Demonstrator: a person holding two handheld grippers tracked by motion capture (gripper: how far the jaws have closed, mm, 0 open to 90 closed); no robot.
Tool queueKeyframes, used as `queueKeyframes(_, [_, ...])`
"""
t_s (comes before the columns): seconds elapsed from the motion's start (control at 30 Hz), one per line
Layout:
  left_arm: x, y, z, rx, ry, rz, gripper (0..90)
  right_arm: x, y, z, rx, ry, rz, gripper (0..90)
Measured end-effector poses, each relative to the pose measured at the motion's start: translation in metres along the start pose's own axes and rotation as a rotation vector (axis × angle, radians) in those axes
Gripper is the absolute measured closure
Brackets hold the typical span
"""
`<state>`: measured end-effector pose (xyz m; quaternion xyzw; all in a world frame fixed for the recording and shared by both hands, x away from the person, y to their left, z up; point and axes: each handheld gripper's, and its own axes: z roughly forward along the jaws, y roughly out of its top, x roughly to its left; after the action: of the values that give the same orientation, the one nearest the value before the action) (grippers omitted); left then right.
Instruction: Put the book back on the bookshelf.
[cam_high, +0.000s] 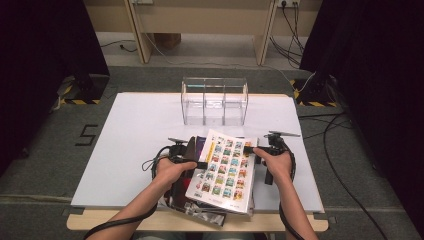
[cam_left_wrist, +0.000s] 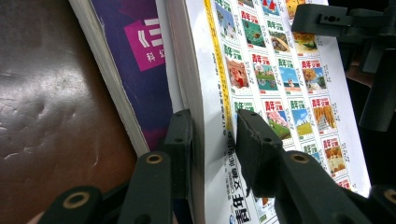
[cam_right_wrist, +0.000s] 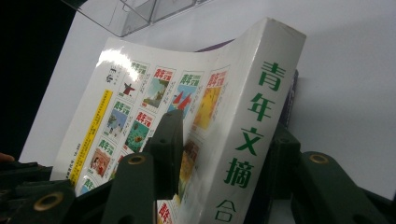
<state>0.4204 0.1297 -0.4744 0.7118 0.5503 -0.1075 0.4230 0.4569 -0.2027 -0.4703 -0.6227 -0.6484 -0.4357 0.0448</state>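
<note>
While a white table (cam_high: 135, 150) is seen from above on a grey carpeted floor (cam_high: 45, 150), a clear plastic organiser with three compartments (cam_high: 214, 102) is shown standing upright near the table's far edge, well apart from the work at the near edge. At that near edge a thick white book (cam_high: 226, 172), its cover printed with rows of small colour pictures and its spine lettered in green, is held tilted above a small pile, its far end raised. Beneath it a purple-covered book (cam_left_wrist: 140, 56) is seen lying, with a dark brown cover (cam_left_wrist: 51, 121) beside that. The white book is gripped from both sides by a person whose forearms enter from the bottom. The left gripper (cam_left_wrist: 212, 140) is clamped across the book's thick page edge, one pad on the cover and one beneath. The right gripper (cam_right_wrist: 224, 149) is closed over the spine side, one pad pressed on the picture cover and the other behind the back.
</note>
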Motion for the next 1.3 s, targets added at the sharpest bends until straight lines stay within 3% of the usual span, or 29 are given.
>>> queueKeyframes(0.07, [0.000,0.000,0.000,0.002,0.000,-0.001,66.5,0.000,0.001,0.000,0.001,0.005,-0.014,61.2])
queueKeyframes(0.1, [0.000,0.000,0.000,0.004,0.001,0.000,66.5,0.002,0.003,-0.004,-0.008,0.032,-0.004,66.5])
queueKeyframes(0.2, [0.000,0.001,-0.001,0.000,0.002,0.004,65.2,0.013,0.006,-0.009,-0.009,0.036,-0.014,68.6])
queueKeyframes(0.23, [0.000,0.001,-0.003,0.000,-0.006,0.013,63.9,0.017,0.007,-0.011,-0.014,0.044,-0.016,69.5])
queueKeyframes(0.3, [0.000,0.000,-0.009,-0.015,0.016,0.063,63.3,0.023,0.009,-0.015,-0.026,0.076,-0.012,71.1])
queueKeyframes(0.33, [0.000,0.000,-0.009,-0.015,0.016,0.063,63.5,0.026,0.011,-0.018,-0.037,0.095,-0.008,71.9])
queueKeyframes(0.37, [0.001,-0.001,-0.019,-0.051,0.001,0.079,58.9,0.029,0.012,-0.022,-0.052,0.115,-0.001,72.9])
queueKeyframes(0.4, [0.001,-0.001,-0.019,-0.051,0.001,0.079,57.1,0.029,0.012,-0.022,-0.052,0.115,-0.001,72.9])
queueKeyframes(0.43, [0.002,-0.005,-0.035,-0.095,-0.027,0.077,56.4,0.037,0.013,-0.031,-0.087,0.142,-0.011,73.5])
queueKeyframes(0.47, [0.003,-0.008,-0.043,-0.109,-0.023,0.091,56.4,0.040,0.014,-0.034,-0.098,0.143,-0.023,73.6])
queueKeyframes(0.6, [0.015,-0.025,-0.073,-0.164,0.015,0.132,56.4,0.056,0.019,-0.053,-0.156,0.094,-0.106,73.7])
queueKeyframes(0.67, [0.018,-0.029,-0.079,-0.174,0.030,0.139,56.2,0.059,0.020,-0.057,-0.174,0.086,-0.114,73.8])
queueKeyframes(0.7, [0.027,-0.039,-0.093,-0.202,0.049,0.146,56.2,0.065,0.021,-0.067,-0.205,0.062,-0.148,73.8])
queueKeyframes(0.73, [0.027,-0.039,-0.093,-0.202,0.049,0.146,56.2,0.065,0.021,-0.067,-0.205,0.062,-0.148,73.8])
queueKeyframes(0.77, [0.036,-0.051,-0.107,-0.238,0.068,0.136,56.2,0.072,0.021,-0.074,-0.232,0.043,-0.176,73.8])
queueKeyframes(0.8, [0.036,-0.051,-0.107,-0.238,0.068,0.136,56.1,0.072,0.021,-0.074,-0.232,0.043,-0.176,73.8])
queueKeyframes(0.83, [0.044,-0.062,-0.117,-0.271,0.075,0.123,56.1,0.079,0.021,-0.080,-0.260,0.025,-0.208,73.9])
queueKeyframes(0.97, [0.055,-0.076,-0.129,-0.314,0.085,0.108,55.8,0.090,0.023,-0.089,-0.300,0.000,-0.242,73.9])
queueKeyframes(1.0, [0.064,-0.086,-0.137,-0.363,0.111,0.097,55.8,0.094,0.024,-0.092,-0.317,-0.006,-0.251,73.9])
queueKeyframes(1.1, [0.076,-0.095,-0.143,-0.423,0.146,0.078,55.7,0.103,0.029,-0.101,-0.363,-0.026,-0.276,73.9])
queueKeyframes(1.2, [0.085,-0.100,-0.150,-0.460,0.216,0.098,55.2,0.112,0.036,-0.110,-0.407,-0.048,-0.307,73.9])
queueKeyframes(1.3, [0.084,-0.100,-0.155,-0.511,0.270,0.144,52.5,0.121,0.041,-0.118,-0.454,-0.077,-0.332,73.9])
